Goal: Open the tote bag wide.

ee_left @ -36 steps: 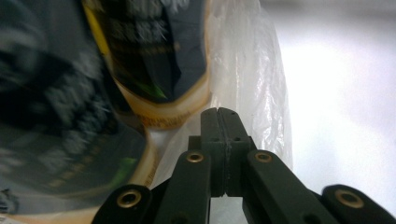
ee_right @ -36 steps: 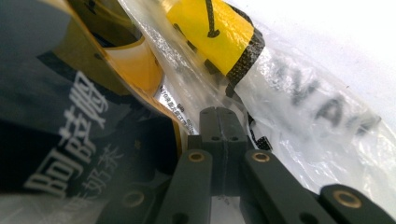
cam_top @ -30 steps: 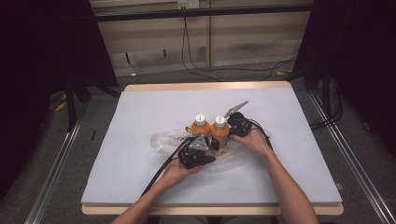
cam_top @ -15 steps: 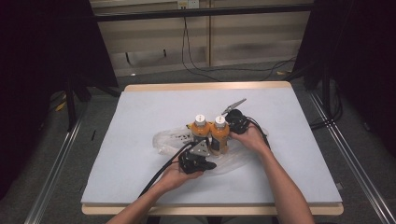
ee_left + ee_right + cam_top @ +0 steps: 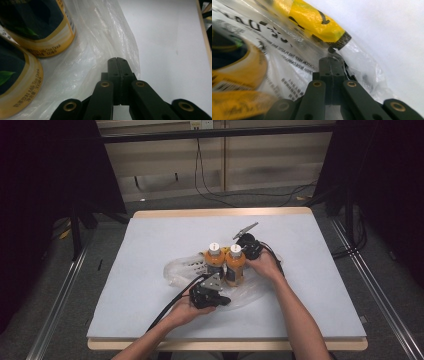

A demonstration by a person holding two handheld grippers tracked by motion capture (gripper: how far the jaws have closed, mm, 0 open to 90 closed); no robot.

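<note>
A white table (image 5: pixel 150 250) stands before black cables (image 5: pixel 210 190) on the floor.

Light falls from overhead onto the pale grey rectangular tabletop (image 5: pixel 150 250), which is evenly bright in the high view, while the surroundings beyond it sink into near-black at both sides. Shadows there are soft and short. In the left gripper view the crinkled clear plastic bag (image 5: pixel 100 45) just ahead of the left claw (image 5: pixel 117 60) throws white glare streaks, and the bare surface to the claw's right is washed out almost to white. The two orange-labelled drink bottles (image 5: pixel 32 27) left of that claw are dim and slightly soft. In the right gripper view everything close to the right claw (image 5: pixel 331 60) is blurred; the print on the plastic is smeared, perhaps from nearness to the lens.
</note>
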